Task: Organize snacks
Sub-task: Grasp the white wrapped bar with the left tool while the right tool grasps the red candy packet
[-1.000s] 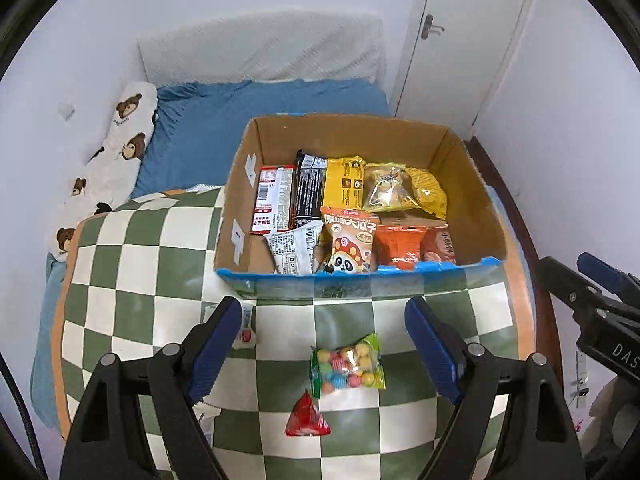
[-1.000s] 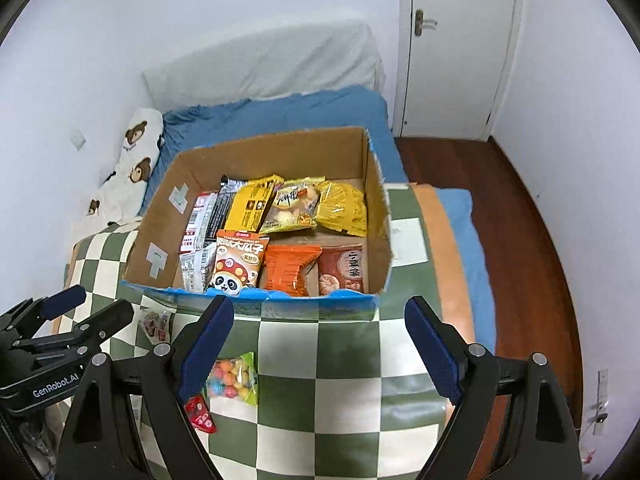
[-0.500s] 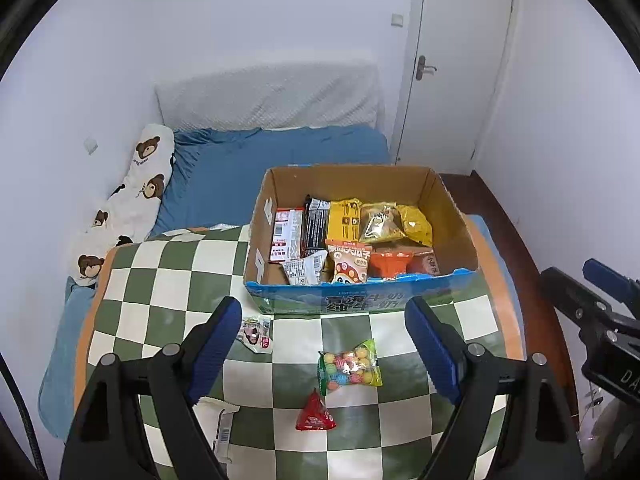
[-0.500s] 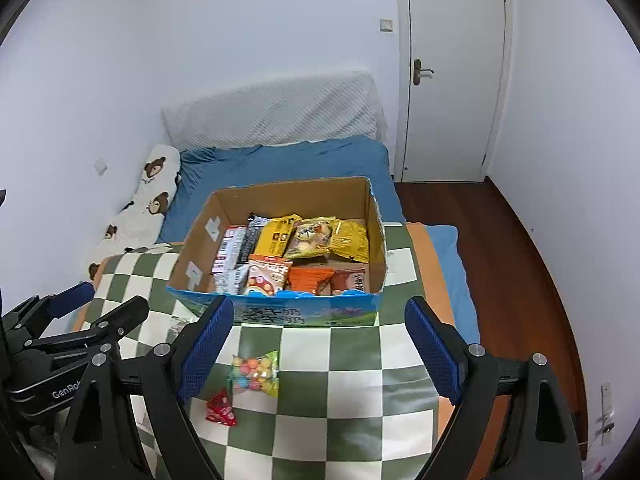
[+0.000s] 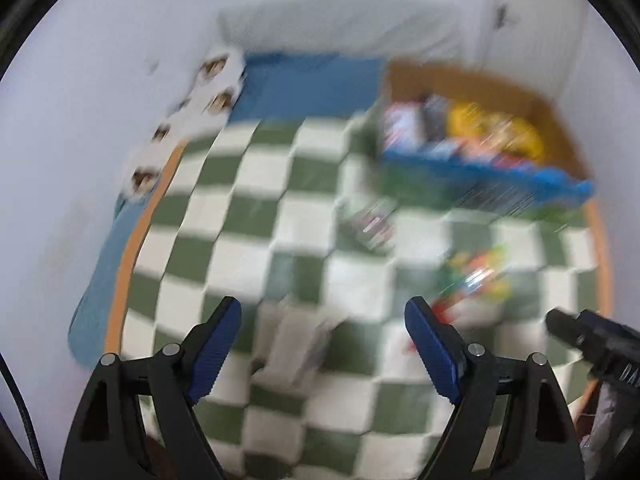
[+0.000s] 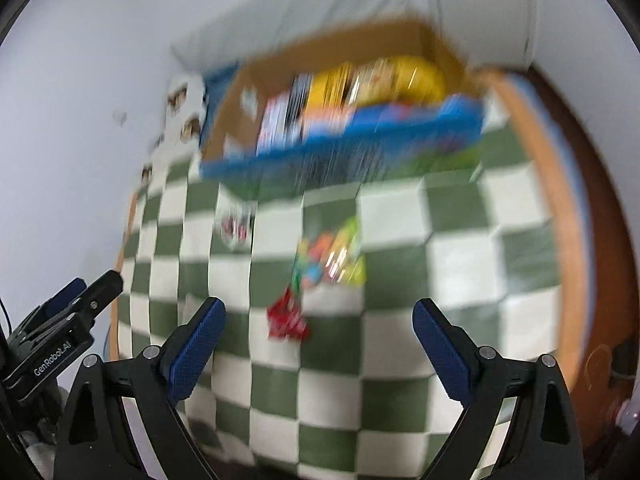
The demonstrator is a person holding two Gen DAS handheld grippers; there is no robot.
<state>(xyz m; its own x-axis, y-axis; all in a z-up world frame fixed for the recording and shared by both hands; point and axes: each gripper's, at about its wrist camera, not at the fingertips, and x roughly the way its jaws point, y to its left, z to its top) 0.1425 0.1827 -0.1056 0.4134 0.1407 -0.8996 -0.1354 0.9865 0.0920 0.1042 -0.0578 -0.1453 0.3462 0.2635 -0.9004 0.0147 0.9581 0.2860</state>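
Snacks [image 6: 332, 256] untouched; both hand-held grippers [image 6: 319, 344] wide, empty.

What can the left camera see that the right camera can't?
Only the left wrist view shows a pale packet between the open left gripper fingers, blurred. Only the right wrist view shows the brown floor beside the bed. Both show the cardboard box of snacks, the colourful candy bag, the red packet, a small packet near the box, and the checkered blanket.
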